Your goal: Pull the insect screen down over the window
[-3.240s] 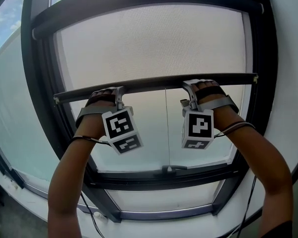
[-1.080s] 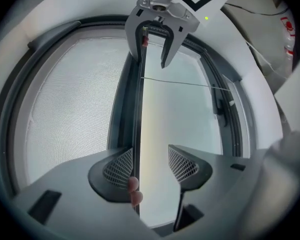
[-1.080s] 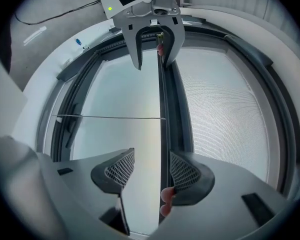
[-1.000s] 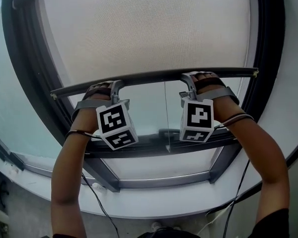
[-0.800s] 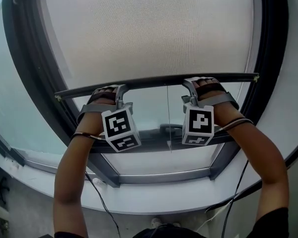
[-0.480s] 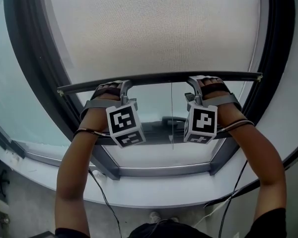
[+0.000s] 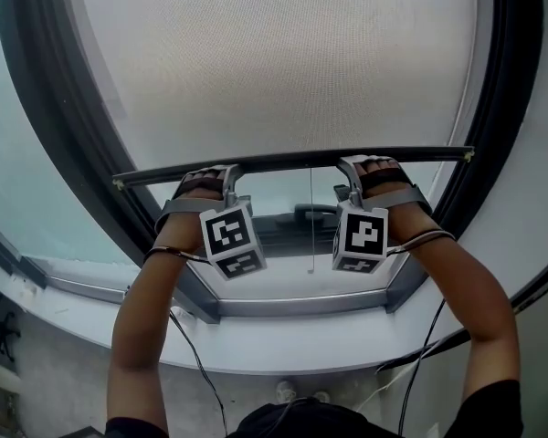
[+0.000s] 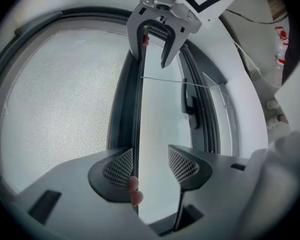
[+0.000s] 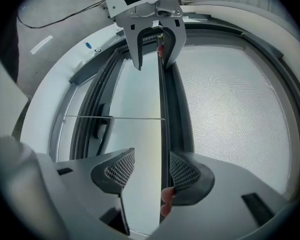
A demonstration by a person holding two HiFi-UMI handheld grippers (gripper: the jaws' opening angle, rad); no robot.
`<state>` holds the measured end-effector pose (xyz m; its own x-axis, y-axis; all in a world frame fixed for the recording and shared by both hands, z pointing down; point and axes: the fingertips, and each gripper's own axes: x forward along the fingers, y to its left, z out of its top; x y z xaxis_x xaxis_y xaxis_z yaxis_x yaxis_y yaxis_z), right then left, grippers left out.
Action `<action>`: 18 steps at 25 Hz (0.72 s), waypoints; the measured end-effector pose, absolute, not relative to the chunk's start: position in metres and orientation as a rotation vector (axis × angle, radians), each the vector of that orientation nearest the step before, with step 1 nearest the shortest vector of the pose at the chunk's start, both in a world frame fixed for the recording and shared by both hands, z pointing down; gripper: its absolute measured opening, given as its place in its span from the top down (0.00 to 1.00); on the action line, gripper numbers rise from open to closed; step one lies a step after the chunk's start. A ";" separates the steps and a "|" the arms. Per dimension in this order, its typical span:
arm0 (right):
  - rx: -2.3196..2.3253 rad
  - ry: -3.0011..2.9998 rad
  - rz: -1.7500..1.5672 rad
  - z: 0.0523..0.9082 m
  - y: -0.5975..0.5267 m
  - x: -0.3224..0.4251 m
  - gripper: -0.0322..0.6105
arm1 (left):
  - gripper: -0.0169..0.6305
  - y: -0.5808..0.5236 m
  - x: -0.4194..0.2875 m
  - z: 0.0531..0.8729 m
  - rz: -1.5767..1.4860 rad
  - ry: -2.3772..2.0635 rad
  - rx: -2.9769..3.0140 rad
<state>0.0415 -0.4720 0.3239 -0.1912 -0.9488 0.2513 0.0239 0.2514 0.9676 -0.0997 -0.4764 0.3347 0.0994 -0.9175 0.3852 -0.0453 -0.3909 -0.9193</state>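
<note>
Head view: the insect screen [image 7: 283, 62] covers most of the opening. Its pull bar [image 7: 292, 161] runs left to right, w/ only a low strip of bare glass btwn it and the bottom rail of the window frame [image 7: 292, 307]. The window handle [image 7: 312, 213] and a thin cord [image 7: 311, 235] hanging from mid-bar show in that strip. The left gripper [image 7: 226, 172] and right gripper [image 7: 352, 166] hook over the bar, one each side of the cord.

Left gripper view: the left gripper [image 8: 150, 165] has its jaws wide apart, not clamped. The bar [image 8: 138, 109] runs btwn them, lying against the left pad w/ a clear gap to the other. A fingertip [image 8: 134, 190] shows beside the bar, near the camera. At the far end the right gripper straddles the bar the same way.

Right gripper view: much the same, mirrored. The right gripper [image 9: 152, 170] has its jaws spread too, w/ the bar [image 9: 162, 109] against the right pad and a gap on the left. Mesh lies right of the bar, glass and handle left.

Progress, as a judgement: most of the pull looks done. What's left is bringing the bar down over the last strip to the bottom rail. No catch is visible, so whether it must latch can't be told.
</note>
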 end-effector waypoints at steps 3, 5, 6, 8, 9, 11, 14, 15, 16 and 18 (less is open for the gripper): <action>0.946 -1.465 -1.164 0.326 -0.472 0.041 0.60 | 0.63 -0.477 -0.099 0.338 -1.402 0.982 -1.579; 0.950 -1.467 -1.156 0.325 -0.473 0.041 0.60 | 0.63 -0.477 -0.099 0.337 -1.404 0.980 -1.579; 0.949 -1.468 -1.152 0.325 -0.473 0.041 0.60 | 0.63 -0.477 -0.099 0.338 -1.400 0.978 -1.586; 0.936 -1.458 -1.137 0.331 -0.472 0.043 0.60 | 0.63 -0.474 -0.094 0.338 -1.365 0.982 -1.624; 0.927 -1.447 -1.128 0.335 -0.472 0.046 0.60 | 0.63 -0.472 -0.092 0.338 -1.351 0.983 -1.636; 0.925 -1.453 -1.110 0.340 -0.473 0.049 0.60 | 0.63 -0.472 -0.091 0.341 -1.347 0.977 -1.636; 0.931 -1.491 -1.092 0.342 -0.472 0.049 0.60 | 0.63 -0.470 -0.093 0.346 -1.364 0.951 -1.655; 0.929 -1.491 -1.089 0.342 -0.472 0.049 0.60 | 0.63 -0.470 -0.094 0.348 -1.369 0.944 -1.664; 0.923 -1.490 -1.083 0.345 -0.471 0.050 0.60 | 0.63 -0.469 -0.095 0.350 -1.375 0.937 -1.676; 0.893 -1.490 -1.057 0.355 -0.470 0.050 0.60 | 0.63 -0.468 -0.097 0.362 -1.402 0.917 -1.696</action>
<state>0.0498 -0.4702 0.3553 -0.1674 -0.9305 0.3258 -0.0006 0.3306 0.9438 -0.0975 -0.4685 0.3624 0.1472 -0.8765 0.4583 -0.0685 -0.4712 -0.8794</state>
